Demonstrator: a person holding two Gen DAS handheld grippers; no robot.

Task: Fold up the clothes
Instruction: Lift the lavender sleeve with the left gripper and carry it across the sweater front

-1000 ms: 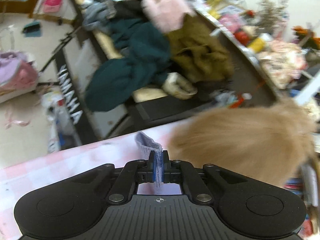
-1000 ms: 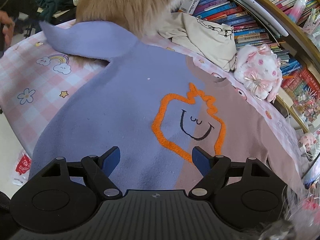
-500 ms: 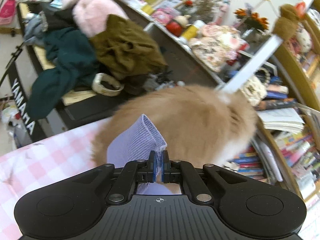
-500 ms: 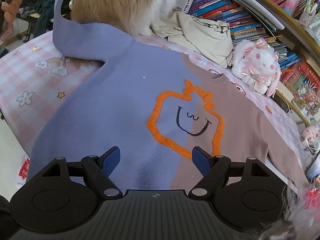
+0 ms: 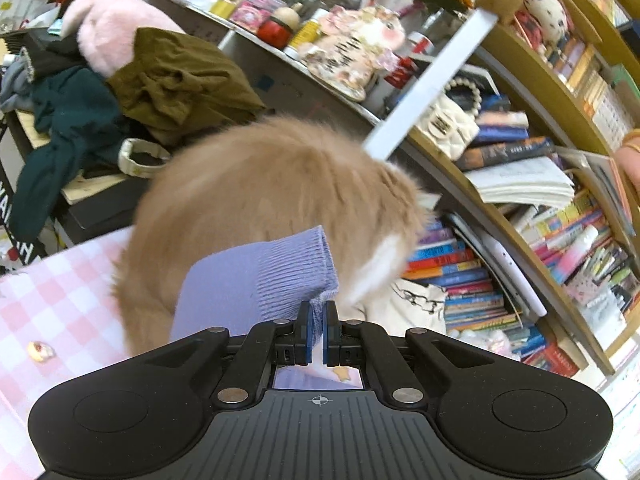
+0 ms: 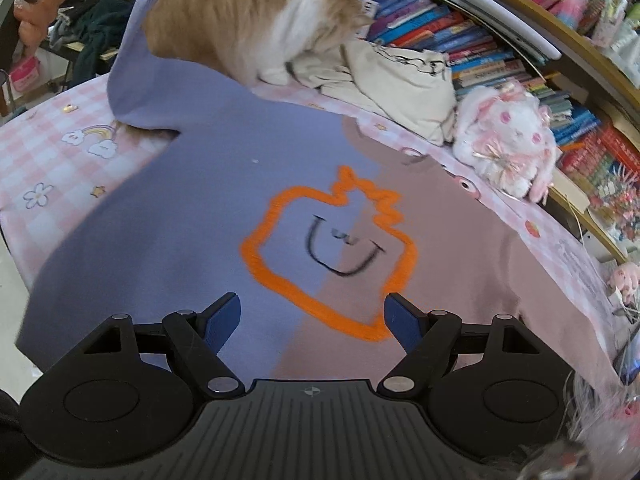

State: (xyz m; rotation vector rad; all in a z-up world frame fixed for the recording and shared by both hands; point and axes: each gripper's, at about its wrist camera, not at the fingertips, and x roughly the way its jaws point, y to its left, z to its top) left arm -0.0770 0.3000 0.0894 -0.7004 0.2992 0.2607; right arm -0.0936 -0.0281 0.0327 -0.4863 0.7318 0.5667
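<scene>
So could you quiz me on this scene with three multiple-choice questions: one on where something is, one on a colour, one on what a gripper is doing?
1. Where is the furry cat?
A. At the far edge of the sweater, by the beige bag
B. On the floor
C. On a bookshelf

2. What colour outlines the smiling face on the sweater?
A. Green
B. Orange
C. Black

3. What is the left gripper doing?
A. Standing wide open
B. Holding a book
C. Shut on the sweater's purple cuff

Answers:
1 A, the cat sits there beside the beige bag.
2 B, the fuzzy outline is orange.
3 C, ribbed purple cloth is pinched between its blue pads.
</scene>
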